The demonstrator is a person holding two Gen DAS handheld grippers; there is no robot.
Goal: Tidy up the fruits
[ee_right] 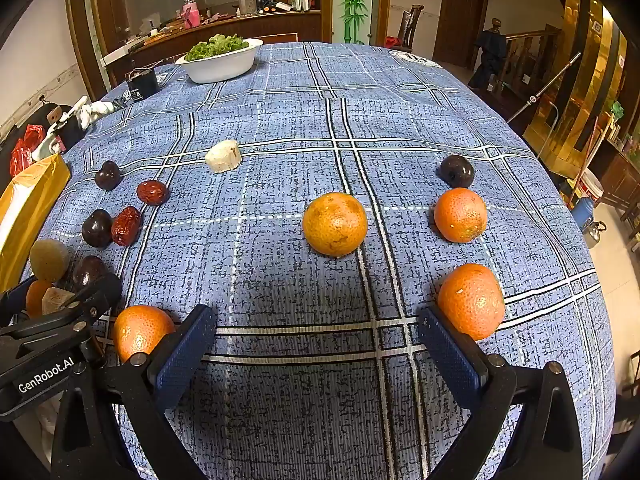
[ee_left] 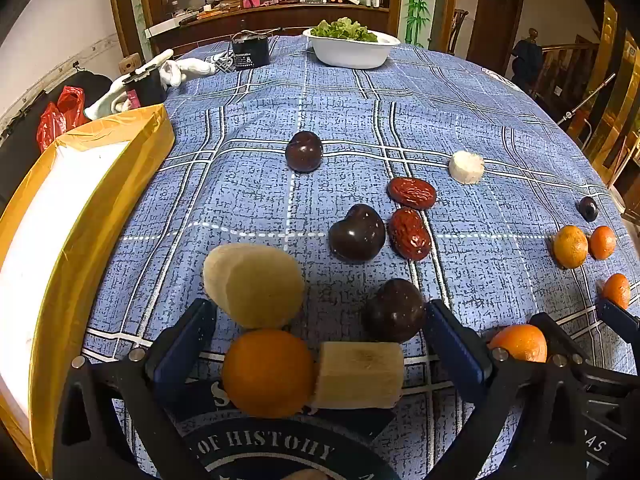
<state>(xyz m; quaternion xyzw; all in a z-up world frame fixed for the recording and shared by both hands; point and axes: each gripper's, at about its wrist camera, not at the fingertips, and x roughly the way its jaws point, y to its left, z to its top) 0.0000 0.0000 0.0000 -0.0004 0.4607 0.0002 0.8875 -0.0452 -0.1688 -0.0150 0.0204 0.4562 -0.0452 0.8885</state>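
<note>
Fruits lie loose on the blue checked tablecloth (ee_left: 340,112). My left gripper (ee_left: 320,310) is open, angled down over a tangerine (ee_left: 267,372) and a pale cut piece (ee_left: 360,374) that lie between its fingers untouched. A pale round piece (ee_left: 254,284) and a dark plum (ee_left: 396,310) sit at its tips. Further out are two more plums (ee_left: 357,233), two red dates (ee_left: 412,193) and a white piece (ee_left: 466,167). My right gripper (ee_right: 316,316) is open over bare cloth. One tangerine (ee_right: 141,332) is outside its left finger, another (ee_right: 471,301) by its right tip. Two tangerines (ee_right: 335,224) and a plum (ee_right: 457,171) lie ahead.
A yellow box with a white inside (ee_left: 80,220) stands at the table's left edge. At the far end are a white bowl of greens (ee_left: 350,54), a black box (ee_left: 250,53) and white gloves (ee_left: 176,70). The table edge curves away on the right (ee_right: 592,280).
</note>
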